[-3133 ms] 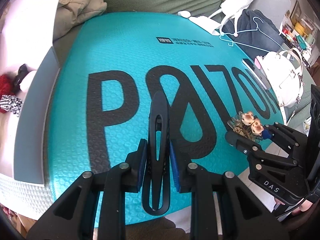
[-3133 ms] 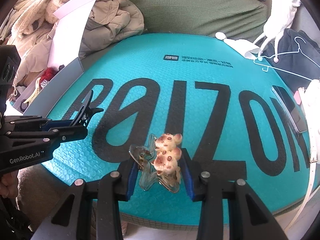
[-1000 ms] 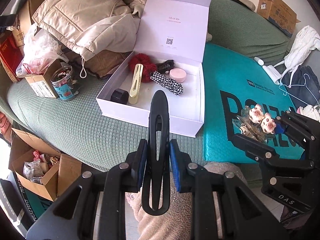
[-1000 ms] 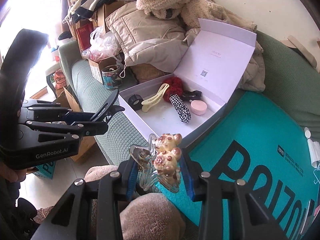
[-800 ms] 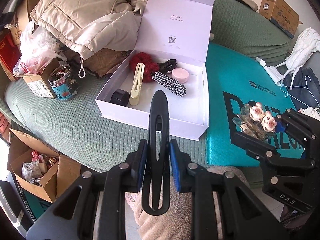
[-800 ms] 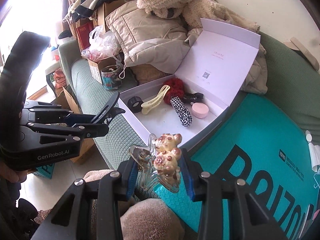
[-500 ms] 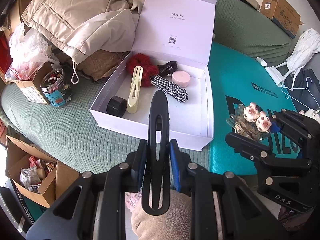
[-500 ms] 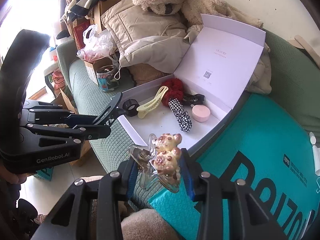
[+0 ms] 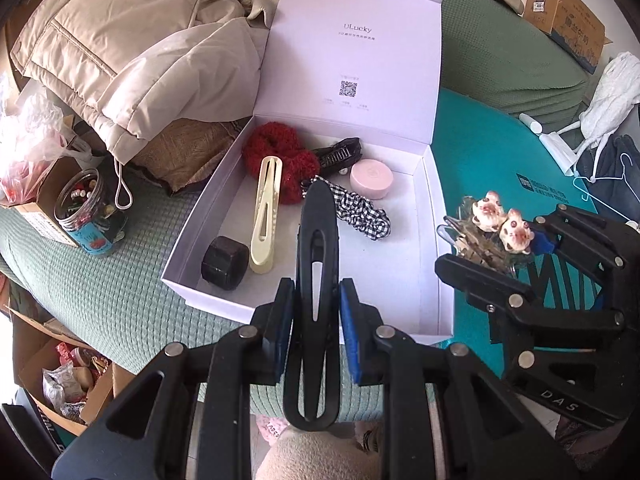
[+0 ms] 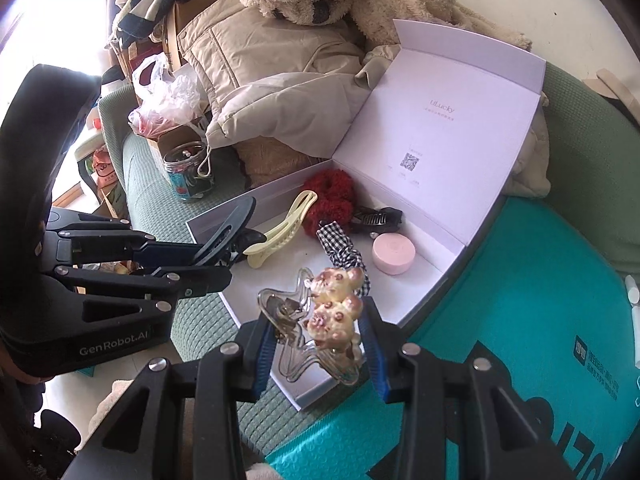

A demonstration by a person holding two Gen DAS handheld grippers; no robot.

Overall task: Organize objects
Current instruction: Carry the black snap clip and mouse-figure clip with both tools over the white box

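My left gripper (image 9: 316, 312) is shut on a long black hair clip (image 9: 316, 240), which stands upright over the near edge of the open white box (image 9: 434, 248). My right gripper (image 10: 316, 340) is shut on a clear claw clip with little bear heads (image 10: 332, 308), held above the box's near right corner (image 10: 308, 398). In the left wrist view the bear clip (image 9: 498, 222) hangs just right of the box. Inside the box lie a red scrunchie (image 9: 276, 152), a cream clip (image 9: 266, 212), a black block (image 9: 224, 262), a checked scrunchie (image 9: 362, 214), a pink round case (image 9: 371, 178) and a dark claw clip (image 9: 338, 152).
The box's lid (image 9: 356, 52) stands open at the back. Beige coats (image 9: 120, 52) pile up behind and to the left, with a jar of small things (image 9: 86, 208) beside them. A teal mailer bag (image 10: 540, 320) lies right of the box on the green sofa (image 9: 112, 292). Cardboard boxes (image 9: 60, 376) sit on the floor.
Both grippers have moved closer to the white box, each still shut on its clip. The box now looks larger, and the black clip's tip reaches over its near edge.
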